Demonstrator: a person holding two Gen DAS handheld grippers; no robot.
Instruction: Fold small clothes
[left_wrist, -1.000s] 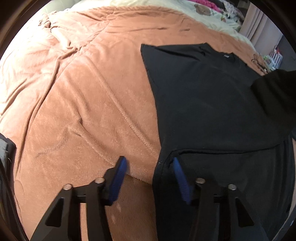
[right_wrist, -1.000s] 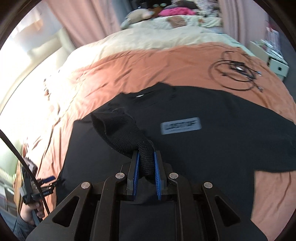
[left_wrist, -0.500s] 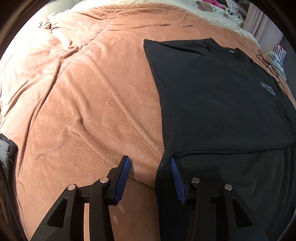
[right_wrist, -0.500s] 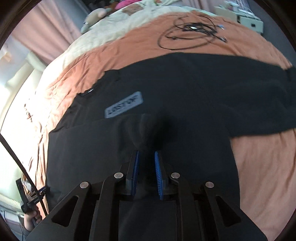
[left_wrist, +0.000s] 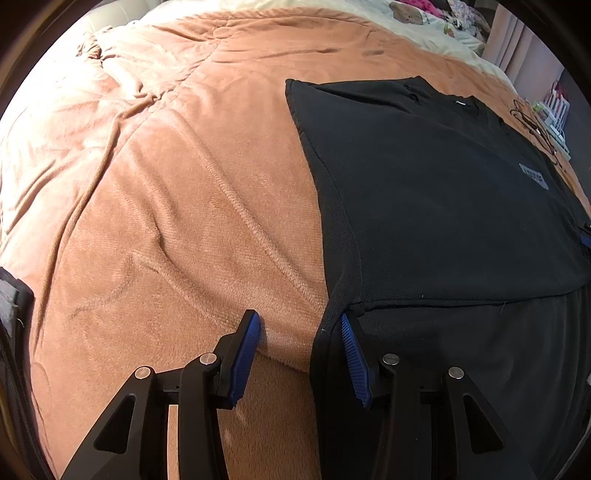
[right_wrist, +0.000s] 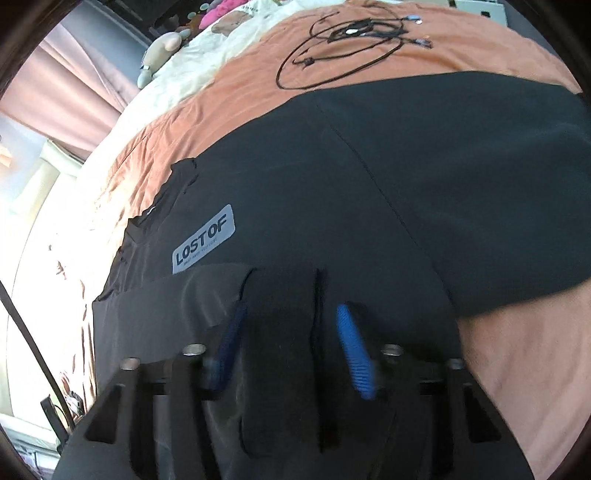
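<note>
A black T-shirt (left_wrist: 424, 206) lies flat on an orange blanket (left_wrist: 166, 221), its grey label (left_wrist: 533, 177) towards the right. My left gripper (left_wrist: 299, 318) stands open over the shirt's left edge, one finger above the blanket and the other on the black cloth. In the right wrist view the same T-shirt (right_wrist: 424, 177) fills the middle, with the label (right_wrist: 204, 239) reading LOSTOF. A folded-over sleeve (right_wrist: 280, 332) rests on the shirt's body. My right gripper (right_wrist: 291, 308) is open just above it; the cloth lies loose between the blue pads.
A coil of black cables (right_wrist: 343, 40) lies on the blanket beyond the shirt. Past it are a cream duvet (right_wrist: 221, 48) and a soft toy (right_wrist: 162, 48). Pink curtains (right_wrist: 74, 92) hang at the left. Bare blanket spreads left of the shirt.
My right gripper came down with the sleeve pinched in it, laid it across the shirt's body, then opened and let it go. The left gripper has kept its place.
</note>
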